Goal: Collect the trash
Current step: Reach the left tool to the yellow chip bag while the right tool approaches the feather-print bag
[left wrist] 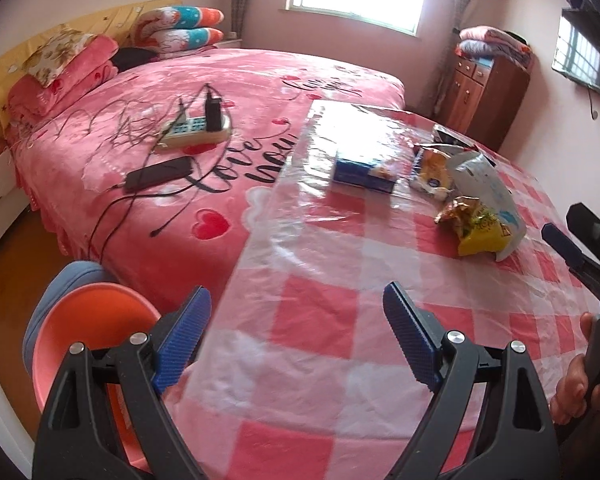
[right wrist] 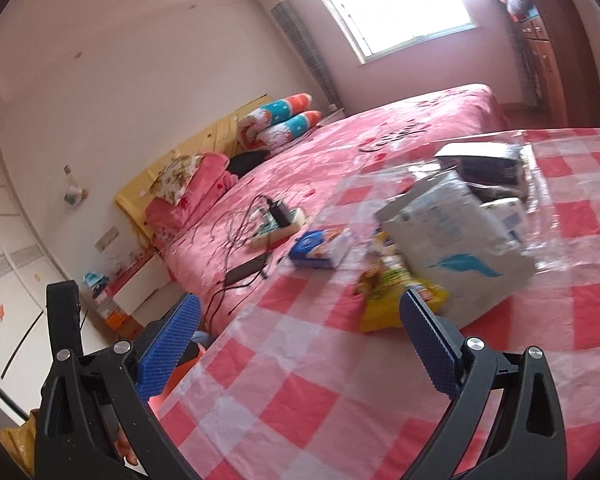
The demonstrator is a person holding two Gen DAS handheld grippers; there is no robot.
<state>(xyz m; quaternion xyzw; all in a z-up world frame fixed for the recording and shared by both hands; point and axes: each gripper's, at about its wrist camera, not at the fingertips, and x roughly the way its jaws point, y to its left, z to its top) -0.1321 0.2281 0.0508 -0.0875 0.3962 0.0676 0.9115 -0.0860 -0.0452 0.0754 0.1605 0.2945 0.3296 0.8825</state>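
Trash lies on a table with a pink-and-white checked cloth (left wrist: 320,312) under clear plastic. A yellow snack wrapper (left wrist: 474,222) and a white-and-blue bag (left wrist: 488,184) sit at the right, also in the right wrist view: wrapper (right wrist: 388,300), bag (right wrist: 456,240). A blue-and-white packet (left wrist: 362,170) (right wrist: 320,248) lies farther back. A second yellow packet (left wrist: 432,176) is beside the bag. My left gripper (left wrist: 296,332) is open and empty over the near table edge. My right gripper (right wrist: 300,340) is open and empty, just short of the yellow wrapper.
An orange bin (left wrist: 88,344) stands on the floor left of the table. A bed (left wrist: 180,128) with a pink cover holds a power strip (left wrist: 196,130), a phone (left wrist: 158,174) and cables. A wooden cabinet (left wrist: 488,84) stands behind the table. A dark box (right wrist: 480,160) sits at the table's far side.
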